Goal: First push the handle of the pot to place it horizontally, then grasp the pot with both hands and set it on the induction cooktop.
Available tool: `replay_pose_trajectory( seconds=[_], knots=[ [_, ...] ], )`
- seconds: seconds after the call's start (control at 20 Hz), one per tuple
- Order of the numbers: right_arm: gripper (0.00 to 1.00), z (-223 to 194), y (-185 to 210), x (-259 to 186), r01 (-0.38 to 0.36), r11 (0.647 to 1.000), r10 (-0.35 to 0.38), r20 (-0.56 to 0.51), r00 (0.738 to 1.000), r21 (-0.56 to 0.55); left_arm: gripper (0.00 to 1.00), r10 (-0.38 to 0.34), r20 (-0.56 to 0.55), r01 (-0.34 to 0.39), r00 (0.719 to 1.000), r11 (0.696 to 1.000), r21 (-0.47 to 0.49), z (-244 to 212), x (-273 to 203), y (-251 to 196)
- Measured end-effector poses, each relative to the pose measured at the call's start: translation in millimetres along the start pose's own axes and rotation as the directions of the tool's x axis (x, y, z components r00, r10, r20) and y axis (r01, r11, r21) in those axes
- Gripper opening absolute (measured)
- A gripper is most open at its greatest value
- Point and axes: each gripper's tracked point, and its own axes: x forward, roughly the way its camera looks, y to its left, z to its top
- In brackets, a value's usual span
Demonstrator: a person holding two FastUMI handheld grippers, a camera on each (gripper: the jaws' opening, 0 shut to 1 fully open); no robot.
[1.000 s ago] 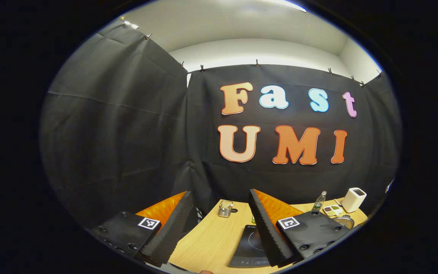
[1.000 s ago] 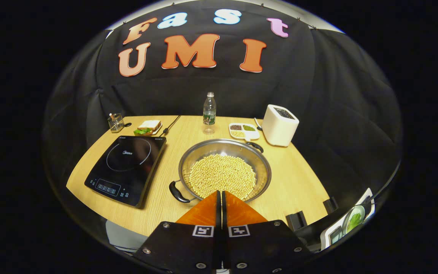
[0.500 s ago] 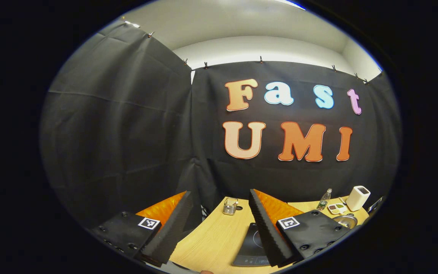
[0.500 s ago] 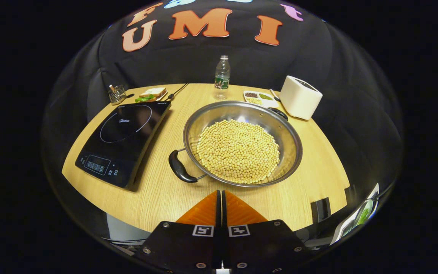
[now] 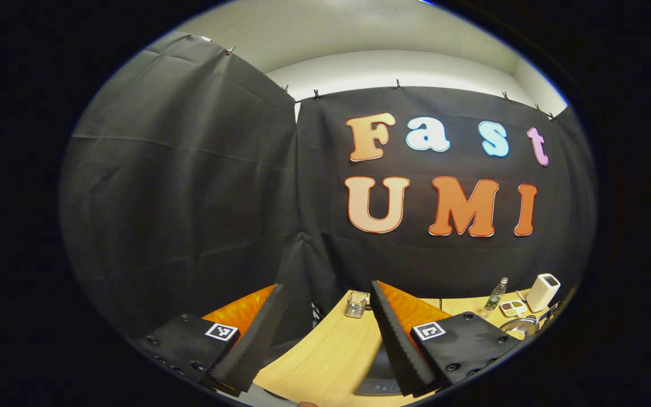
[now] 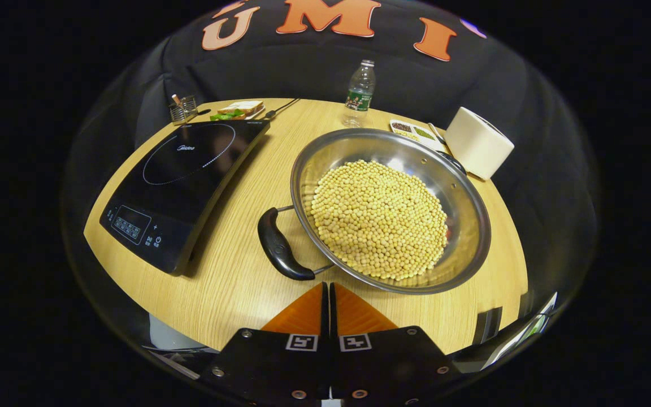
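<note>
Our right tool has its fingers pressed together on nothing, poised just short of the pot and beside its near black handle. Our left tool is spread apart and empty, raised off to the side. The pot, full of beans, sits on the bench right of the induction cooktop. We judge nothing is done: the handles lie diagonally, so pushing, grasping and lifting remain.

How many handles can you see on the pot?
2. One handle sticks out on the near left side of the pot, toward the cooktop. The other handle is on the far right side, mostly hidden behind the rim.
</note>
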Motion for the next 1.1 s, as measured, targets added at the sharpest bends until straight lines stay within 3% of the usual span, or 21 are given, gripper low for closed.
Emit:
replay_pose_trajectory(
  seconds=[0.15,1.1],
  knots=[
    [0.0,10,9,7,-0.015,0.999,0.014,-0.009,1.0,-0.037,0.97,0.007,0.004,-0.007,1.0,1.0,0.006,0,1,3],
    [0.0,54,49,32,-0.083,0.996,0.083,0.003,0.997,0.012,0.97,0.055,-0.022,-0.055,0.998,0.998,0.005,-14,9,14]
  ],
)
